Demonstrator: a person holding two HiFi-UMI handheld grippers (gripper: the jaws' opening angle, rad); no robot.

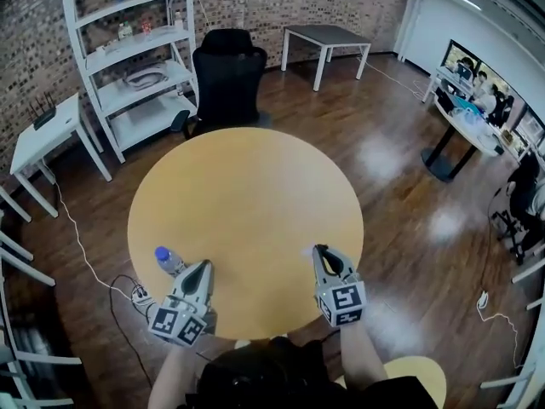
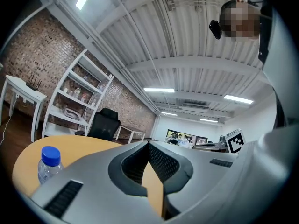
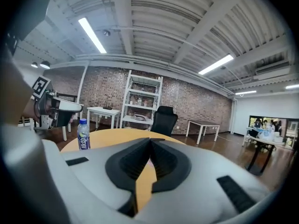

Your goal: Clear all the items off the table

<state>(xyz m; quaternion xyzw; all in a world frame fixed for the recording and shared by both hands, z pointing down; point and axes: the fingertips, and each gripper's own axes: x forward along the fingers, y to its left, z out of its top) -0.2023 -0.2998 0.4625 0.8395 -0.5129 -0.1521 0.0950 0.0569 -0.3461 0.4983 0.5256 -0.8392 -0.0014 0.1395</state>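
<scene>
A clear plastic water bottle (image 1: 168,261) with a blue cap stands upright near the front left edge of the round wooden table (image 1: 247,220). It shows too in the left gripper view as the bottle (image 2: 48,163) at lower left, and in the right gripper view as the bottle (image 3: 83,134) at left. My left gripper (image 1: 203,267) rests at the table's front edge just right of the bottle, shut and holding nothing. My right gripper (image 1: 319,250) sits at the front right edge, also shut and holding nothing. Their tips meet in both gripper views: left (image 2: 148,143), right (image 3: 150,139).
A black office chair (image 1: 226,79) stands behind the table. A white shelf unit (image 1: 136,54) and a small white table (image 1: 47,139) are at the back left, a grey table (image 1: 328,41) at the back. Desks with monitors (image 1: 477,100) line the right. Cables and a power strip (image 1: 140,295) lie on the floor.
</scene>
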